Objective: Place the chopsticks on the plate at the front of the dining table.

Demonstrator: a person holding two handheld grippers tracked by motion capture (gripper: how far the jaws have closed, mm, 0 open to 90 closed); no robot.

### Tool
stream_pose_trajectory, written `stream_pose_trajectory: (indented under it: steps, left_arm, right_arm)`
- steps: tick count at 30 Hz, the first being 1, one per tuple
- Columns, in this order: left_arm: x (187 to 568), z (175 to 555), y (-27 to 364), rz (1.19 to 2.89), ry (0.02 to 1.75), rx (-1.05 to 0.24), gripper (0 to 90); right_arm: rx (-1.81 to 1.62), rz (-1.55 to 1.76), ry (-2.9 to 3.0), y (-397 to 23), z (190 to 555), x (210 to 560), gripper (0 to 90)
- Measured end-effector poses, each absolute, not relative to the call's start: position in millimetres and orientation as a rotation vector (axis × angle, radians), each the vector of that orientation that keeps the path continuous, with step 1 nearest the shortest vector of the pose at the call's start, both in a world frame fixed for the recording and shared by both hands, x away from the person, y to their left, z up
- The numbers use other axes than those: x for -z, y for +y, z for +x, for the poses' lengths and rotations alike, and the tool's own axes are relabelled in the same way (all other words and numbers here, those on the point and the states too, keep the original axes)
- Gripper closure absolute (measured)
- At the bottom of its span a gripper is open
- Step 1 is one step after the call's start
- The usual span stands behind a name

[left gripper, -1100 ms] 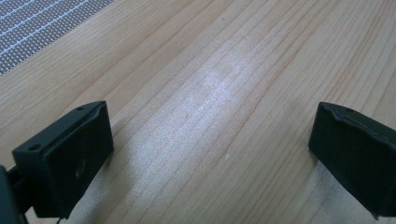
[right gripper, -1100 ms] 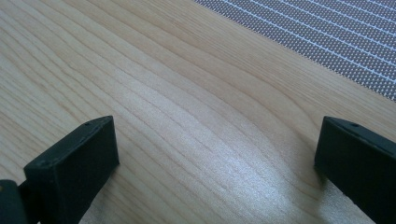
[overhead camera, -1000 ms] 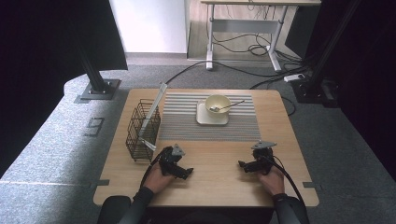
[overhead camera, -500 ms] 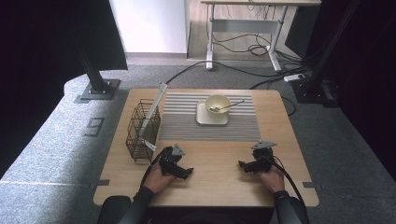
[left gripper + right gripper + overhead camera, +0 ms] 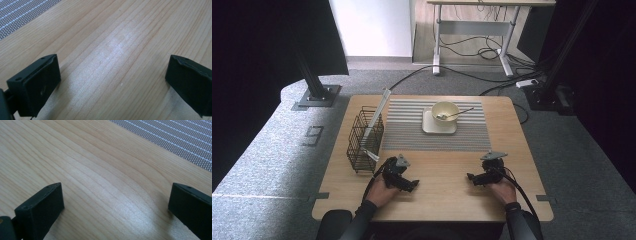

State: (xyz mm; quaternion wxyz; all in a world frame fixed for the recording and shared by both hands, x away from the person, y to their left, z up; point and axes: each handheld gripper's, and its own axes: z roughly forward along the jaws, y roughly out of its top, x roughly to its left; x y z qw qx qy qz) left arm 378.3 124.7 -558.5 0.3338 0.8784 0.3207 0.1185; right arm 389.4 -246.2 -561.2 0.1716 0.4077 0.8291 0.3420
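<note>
High view: both grippers rest low in the frame on the wooden table [image 5: 442,200], left gripper [image 5: 408,184] and right gripper [image 5: 473,178], jaws wide apart and empty. Nearest, upper centre, sits a bowl [image 5: 445,110] holding a spoon [image 5: 458,113] on a plate [image 5: 439,128]. Approach level, likely taking the spoon first. Bowl contents unclear.

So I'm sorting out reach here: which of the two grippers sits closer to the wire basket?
The left gripper; the wire basket stands just beyond it at the table's left side, while the right gripper rests across the table.
</note>
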Motion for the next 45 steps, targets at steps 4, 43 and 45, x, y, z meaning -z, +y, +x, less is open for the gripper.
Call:
stream_pose_trajectory:
  steps: [4, 43, 45]
  left_arm:
    - [559, 378, 124, 2.291, 0.84, -0.31, 0.0]
    - [559, 377, 123, 2.289, 0.853, -0.317, 0.0]
    - [558, 377, 123, 2.289, 0.854, -0.316, 0.0]
  right_arm:
    - [-0.987, 1.145, 2.36, -244, 387, 555, 0.0]
    - [-1.135, 0.959, 2.419, -183, 401, 469, 0.0]
    - [-1.151, 0.952, 2.42, -178, 402, 463, 0.0]
